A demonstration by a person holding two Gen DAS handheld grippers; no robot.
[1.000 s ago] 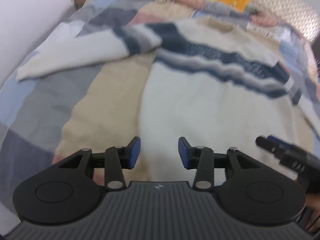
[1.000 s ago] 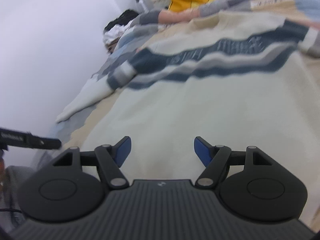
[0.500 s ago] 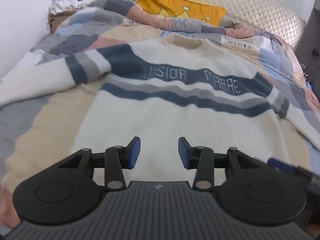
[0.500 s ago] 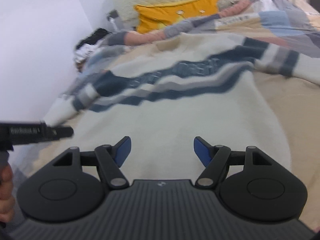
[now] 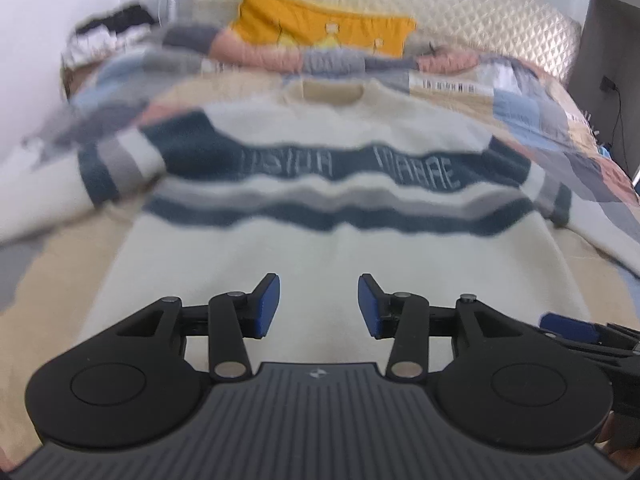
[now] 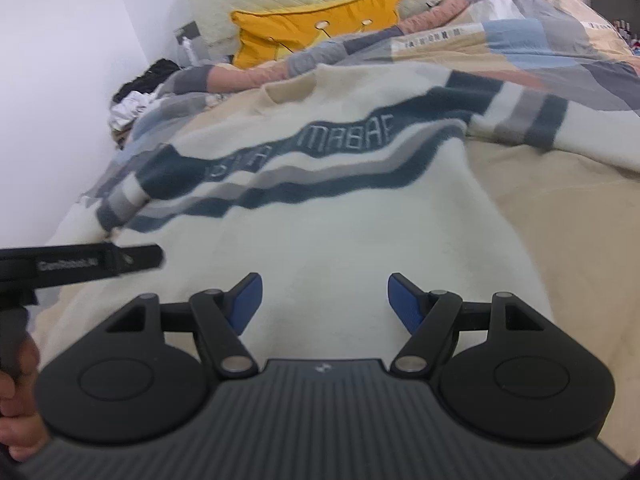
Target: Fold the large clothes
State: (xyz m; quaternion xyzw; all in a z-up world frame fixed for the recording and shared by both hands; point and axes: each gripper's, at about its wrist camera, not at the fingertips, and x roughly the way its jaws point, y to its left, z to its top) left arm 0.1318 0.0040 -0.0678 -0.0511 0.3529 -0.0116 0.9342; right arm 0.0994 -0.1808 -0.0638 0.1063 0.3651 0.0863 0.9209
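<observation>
A cream sweater [image 5: 320, 240] with dark blue and grey stripes and lettering lies flat, front up, on the bed, sleeves spread to both sides. My left gripper [image 5: 319, 306] hovers over its lower body part, jaws opening, nothing between the blue pads. My right gripper [image 6: 325, 306] stands open over the same sweater [image 6: 340, 232] near the hem, also with nothing between its pads. The right gripper's tip [image 5: 568, 326] shows at the left wrist view's right edge. The left gripper's body [image 6: 80, 262] shows at the right wrist view's left edge, held by a hand [image 6: 18, 400].
A patchwork quilt [image 5: 560, 120] covers the bed. A yellow pillow [image 5: 320, 28] leans on the quilted headboard [image 5: 500, 16]. A pile of clothes [image 6: 140, 88] sits at the bed's far left corner by the white wall [image 6: 60, 80].
The left gripper swung right from the left sleeve side and now faces the sweater's middle; its jaws spread slightly. The right gripper turned a little, and the right sleeve came into its view.
</observation>
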